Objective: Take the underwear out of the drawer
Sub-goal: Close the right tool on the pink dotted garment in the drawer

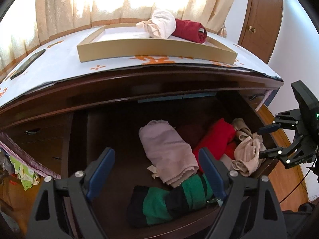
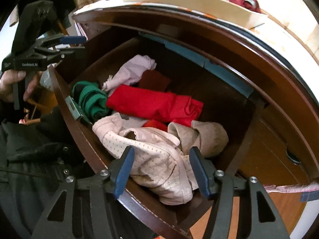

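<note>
The open wooden drawer [image 2: 65,99] holds several rolled garments: a lilac one [image 1: 165,149], a red one [image 2: 155,103], a green-and-black one [image 1: 169,199], a tan one [image 2: 209,137] and pale dotted underwear [image 2: 155,159] at the front right corner. My right gripper [image 2: 161,171] points steeply down into that corner with its blue pads on either side of the pale underwear, which lies loose and unsqueezed. My left gripper [image 1: 155,155] hovers open above the lilac and green garments, holding nothing. It also shows at the upper left of the right wrist view, in a hand.
On the dresser top stands a shallow cardboard tray [image 1: 139,47] holding a white garment [image 1: 165,23] and a dark red one [image 1: 189,29]. A dark phone [image 1: 28,63] lies at the left. Curtains hang behind, a wooden door [image 1: 259,20] at the right.
</note>
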The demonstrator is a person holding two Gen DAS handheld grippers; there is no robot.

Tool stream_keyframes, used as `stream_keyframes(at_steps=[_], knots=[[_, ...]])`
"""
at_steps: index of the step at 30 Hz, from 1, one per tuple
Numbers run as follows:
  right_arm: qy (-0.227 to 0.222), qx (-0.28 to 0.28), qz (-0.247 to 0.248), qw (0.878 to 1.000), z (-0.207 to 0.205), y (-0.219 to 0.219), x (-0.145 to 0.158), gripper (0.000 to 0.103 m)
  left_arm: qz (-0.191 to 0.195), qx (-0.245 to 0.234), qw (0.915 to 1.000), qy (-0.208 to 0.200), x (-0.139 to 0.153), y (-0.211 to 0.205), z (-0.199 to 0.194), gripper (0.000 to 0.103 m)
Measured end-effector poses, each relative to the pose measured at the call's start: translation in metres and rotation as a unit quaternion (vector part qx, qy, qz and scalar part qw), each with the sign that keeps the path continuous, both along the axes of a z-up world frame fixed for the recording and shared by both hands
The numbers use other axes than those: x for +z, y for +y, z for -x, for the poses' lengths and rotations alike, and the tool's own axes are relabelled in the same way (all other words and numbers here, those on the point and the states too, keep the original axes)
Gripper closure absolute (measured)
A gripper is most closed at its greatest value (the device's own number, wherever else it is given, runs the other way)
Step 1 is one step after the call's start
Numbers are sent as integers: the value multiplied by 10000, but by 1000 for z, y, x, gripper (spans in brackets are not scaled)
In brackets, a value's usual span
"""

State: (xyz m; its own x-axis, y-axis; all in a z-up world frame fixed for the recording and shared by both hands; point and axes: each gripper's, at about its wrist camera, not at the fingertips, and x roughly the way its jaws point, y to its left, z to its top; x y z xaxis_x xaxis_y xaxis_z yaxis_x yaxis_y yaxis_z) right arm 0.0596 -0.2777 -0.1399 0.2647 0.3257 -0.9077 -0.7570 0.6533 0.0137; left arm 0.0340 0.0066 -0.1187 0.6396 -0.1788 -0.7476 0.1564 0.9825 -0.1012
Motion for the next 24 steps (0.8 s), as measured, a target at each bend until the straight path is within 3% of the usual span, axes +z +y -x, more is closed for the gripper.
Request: stream_keyframes(at_steps=[11, 14, 16, 19, 24], knots=[[687, 110, 8, 9976, -13, 9, -24, 47, 57, -30, 9999, 140, -4, 0, -1, 16], [817, 98, 33, 9966, -17, 11, -28, 55, 119, -59, 9996, 236, -7, 1, -3, 16], [758, 131, 59, 9970, -15, 14, -29, 66, 85, -57, 9996, 249, -8, 0, -2, 16], [542, 136, 36, 9984, -8, 17, -24, 74, 107, -52, 9995, 299, -10, 1, -3, 16], [246, -294, -527, 9979, -4, 2, -8, 80, 181, -24, 9991, 390, -12, 1, -5, 16]])
